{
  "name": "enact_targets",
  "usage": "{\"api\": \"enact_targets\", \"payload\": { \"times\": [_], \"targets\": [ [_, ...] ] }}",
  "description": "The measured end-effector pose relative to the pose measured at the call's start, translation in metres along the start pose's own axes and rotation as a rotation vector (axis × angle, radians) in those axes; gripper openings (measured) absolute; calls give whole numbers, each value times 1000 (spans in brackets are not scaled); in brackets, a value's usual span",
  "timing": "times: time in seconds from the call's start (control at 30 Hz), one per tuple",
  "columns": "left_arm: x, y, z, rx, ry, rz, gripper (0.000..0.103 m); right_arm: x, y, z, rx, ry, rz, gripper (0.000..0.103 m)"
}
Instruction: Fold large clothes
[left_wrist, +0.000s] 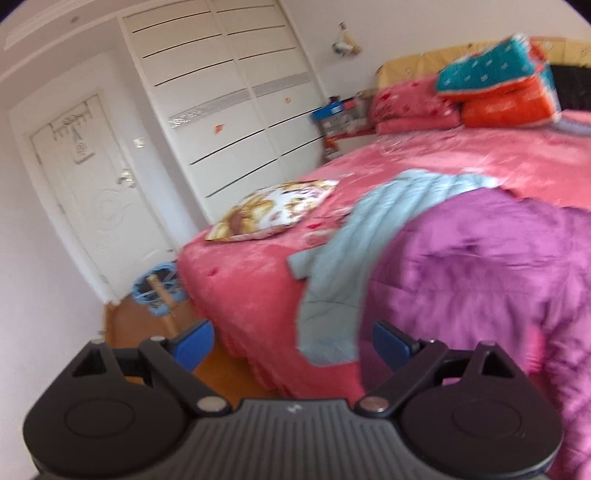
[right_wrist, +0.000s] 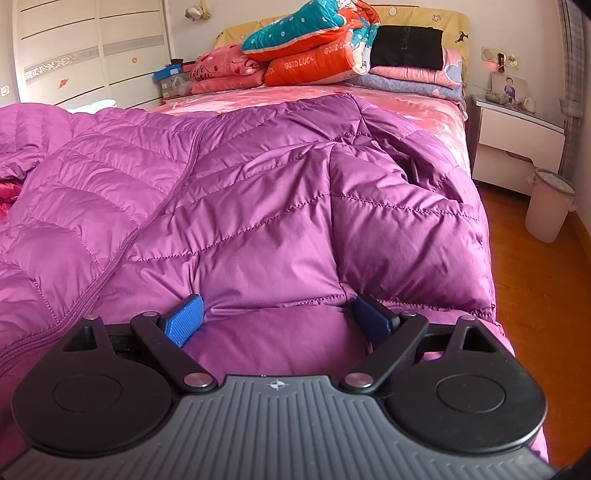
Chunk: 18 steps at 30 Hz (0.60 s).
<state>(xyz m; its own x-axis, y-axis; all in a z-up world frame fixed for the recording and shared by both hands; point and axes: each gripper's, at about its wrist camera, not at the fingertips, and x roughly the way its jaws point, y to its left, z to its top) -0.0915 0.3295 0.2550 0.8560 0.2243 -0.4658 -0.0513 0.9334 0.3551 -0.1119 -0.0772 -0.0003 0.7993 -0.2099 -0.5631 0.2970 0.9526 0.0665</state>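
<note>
"GOOD LUCK" reads clearly in pale letters along the orange edge of the folded quilt (right_wrist: 314, 62) stacked at the head of the bed, and it repeats further along the same edge, partly cut off. The black folded item (right_wrist: 406, 46) beside it carries faint lettering, too dim to make out. In the left wrist view everything is blurred, nothing readable there.

A home bedroom — pink-covered bed (right_wrist: 436, 110), stacked quilts (right_wrist: 314, 55), white wardrobe (left_wrist: 229, 110), nightstand (right_wrist: 517, 140).
</note>
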Motion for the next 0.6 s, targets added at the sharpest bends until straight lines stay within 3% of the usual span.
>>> {"api": "enact_targets", "payload": {
  "times": [0.13, 0.3, 0.43, 0.6],
  "targets": [
    [-35, -19, -25, -18, -17, -153, 93, -6, -2, 0, 13, 14, 0, 103],
    [-65, -56, -61, -73, 36, -397, 91, -26, -7, 4, 55, 40, 12, 103],
    [-65, -92, -84, -103, 154, -597, 91, -50, -8, 6, 95, 32, 71, 103],
    [-46, -139, -114, -50, 330, -707, 91, -78, 0, 6, 84, 42, 193, 103]
  ]
}}
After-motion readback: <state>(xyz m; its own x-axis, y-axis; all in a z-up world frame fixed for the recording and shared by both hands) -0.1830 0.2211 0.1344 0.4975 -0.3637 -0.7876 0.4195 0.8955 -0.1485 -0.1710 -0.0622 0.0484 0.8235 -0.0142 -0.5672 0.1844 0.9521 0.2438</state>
